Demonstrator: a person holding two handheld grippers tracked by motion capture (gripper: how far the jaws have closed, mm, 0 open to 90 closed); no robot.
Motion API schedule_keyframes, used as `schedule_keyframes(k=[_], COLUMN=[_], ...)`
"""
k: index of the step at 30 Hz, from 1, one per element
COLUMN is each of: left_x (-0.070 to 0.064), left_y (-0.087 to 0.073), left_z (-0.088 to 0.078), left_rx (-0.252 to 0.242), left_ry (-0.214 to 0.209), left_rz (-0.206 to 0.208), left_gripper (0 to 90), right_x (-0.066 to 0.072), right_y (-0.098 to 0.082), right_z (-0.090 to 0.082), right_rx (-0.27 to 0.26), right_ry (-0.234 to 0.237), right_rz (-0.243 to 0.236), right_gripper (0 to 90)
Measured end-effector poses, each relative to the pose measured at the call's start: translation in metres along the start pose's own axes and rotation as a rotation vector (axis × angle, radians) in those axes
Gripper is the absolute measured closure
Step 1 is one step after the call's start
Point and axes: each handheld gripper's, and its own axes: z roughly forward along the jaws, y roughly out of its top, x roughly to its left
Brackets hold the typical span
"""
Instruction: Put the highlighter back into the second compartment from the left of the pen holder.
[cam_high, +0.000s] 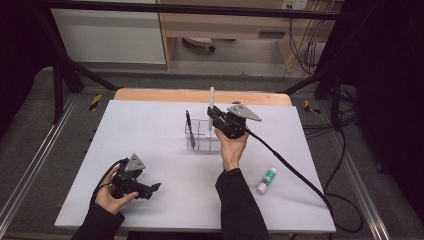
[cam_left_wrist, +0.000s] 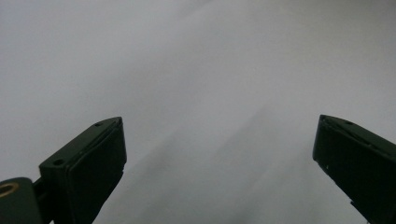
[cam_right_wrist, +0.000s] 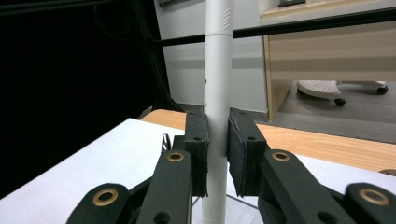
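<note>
clamped upright mid-barrel in the right gripper above the clear organizer, white pen looking light, stiff, smooth enough to slide, while left gripper idles spread over the table.

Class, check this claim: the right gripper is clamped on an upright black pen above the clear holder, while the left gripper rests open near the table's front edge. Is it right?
One detail is wrong: the pen in the right gripper is a white cylindrical plastic pen, not black, as the right gripper view shows. The black pen stands in the clear plastic holder. The left gripper is indeed open.
</note>
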Motion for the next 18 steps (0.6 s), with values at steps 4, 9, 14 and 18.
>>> schedule_keyframes(k=[4, 9, 14, 18], left_x=[0.000, 0.000, -0.001, 0.000], left_y=[0.000, -0.001, 0.000, -0.001], left_z=[0.000, 0.000, 0.000, -0.001], left_rx=[-0.003, -0.002, 0.001, 0.000], left_ry=[0.000, 0.001, -0.002, 0.000], left_rz=[-0.004, -0.002, 0.005, 0.001], left_gripper=[2.4, 2.4, 2.4, 2.4], right_x=[-0.001, 0.000, 0.002, 0.003], right_y=[-0.007, -0.017, -0.029, -0.038], right_z=[0.007, 0.013, 0.018, 0.021], right_rx=[0.004, 0.033, 0.069, 0.098], right_ry=[0.005, 0.013, 0.027, 0.027], right_rz=[0.010, 0.018, 0.004, -0.001], right_gripper=[78.7, 78.7, 78.6, 78.7])
